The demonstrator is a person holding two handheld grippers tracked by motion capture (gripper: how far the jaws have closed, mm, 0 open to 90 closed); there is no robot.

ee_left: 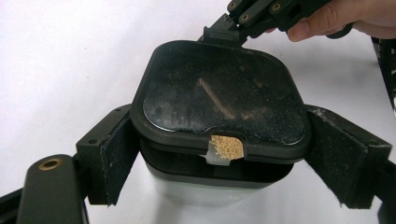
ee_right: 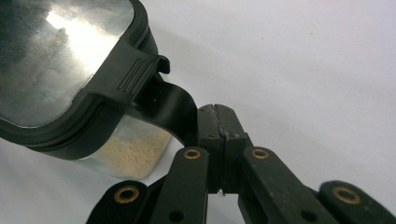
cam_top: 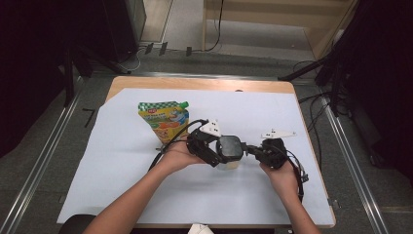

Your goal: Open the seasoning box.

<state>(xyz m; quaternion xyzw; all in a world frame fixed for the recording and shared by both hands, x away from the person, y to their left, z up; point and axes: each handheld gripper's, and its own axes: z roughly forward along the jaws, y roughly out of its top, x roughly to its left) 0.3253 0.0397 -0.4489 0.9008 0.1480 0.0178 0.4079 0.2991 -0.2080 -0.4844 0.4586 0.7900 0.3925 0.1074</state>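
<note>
Mid-table on the white sheet [cam_top: 126, 195], just right of the juice pouch [cam_top: 163, 119]: lidded container [ee_left: 219, 121] of pale granules. Left gripper [ee_left: 219, 158] clamps its body on both sides. Right gripper [ee_right: 219, 126], jaws pressed together, pinches the lid's latch strap [ee_right: 170, 105]. Best to steady the body and lift the strap gently, avoiding spills.

Bare white sheet [cam_top: 122, 175] all round; only pouch [cam_top: 163, 118] behind-left of container [cam_top: 229, 148].

Wooden table [cam_top: 195, 84], white sheet [cam_top: 122, 161] over it; juice pouch [cam_top: 163, 118], black-lidded container [cam_top: 230, 148] on sheet.
</note>
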